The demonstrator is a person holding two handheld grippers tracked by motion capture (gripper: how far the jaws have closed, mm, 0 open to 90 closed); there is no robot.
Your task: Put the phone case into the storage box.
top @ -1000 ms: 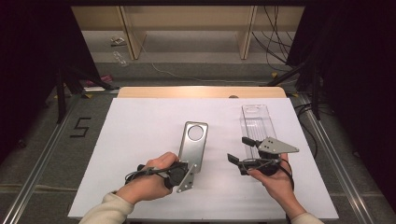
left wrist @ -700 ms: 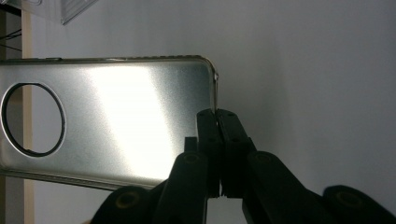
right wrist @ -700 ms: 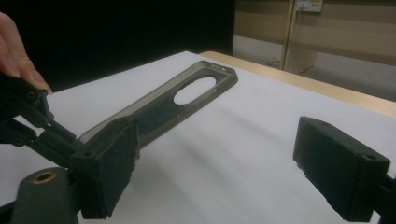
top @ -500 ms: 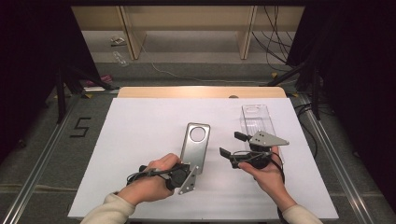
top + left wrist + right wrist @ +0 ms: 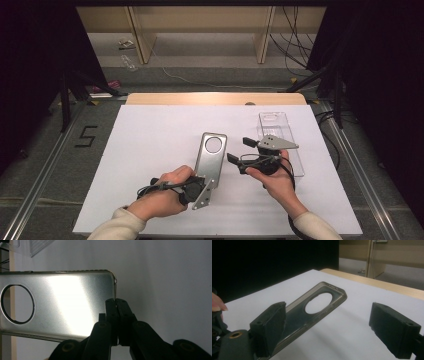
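My left tongs [image 5: 209, 181] are clamped on the near short edge of the silver phone case [image 5: 212, 156], their two black jaws pressed tight together over its thin rim, as the left gripper view shows, where the case [image 5: 62, 307] stretches away from the jaws with its round camera hole [image 5: 17, 303] at the far end. On the white tabletop [image 5: 150, 150] the case lies a little nearer the near edge than the far one, about midway between the left and right edges, its long axis running roughly from near to far and its hole end pointing toward the far edge. In the right gripper view the case [image 5: 317, 307] looks tilted, with the hole end raised off the tabletop and a shadow under it. My right tongs [image 5: 240, 152] stand wide apart with nothing between the pads; they sit just beside the case's right long edge, pointing toward it, not touching it as far as I can tell. In the right gripper view the near jaw overlaps the case's lower part while the other jaw hangs over bare tabletop. My right hand [image 5: 272, 175] grips the tool from the near side, and my left hand [image 5: 167, 192] wraps its tool close to the near edge. A clear plastic tray [image 5: 282, 142] lies toward the right edge, just behind my right tongs, partly covered by the grey plate on top of them.
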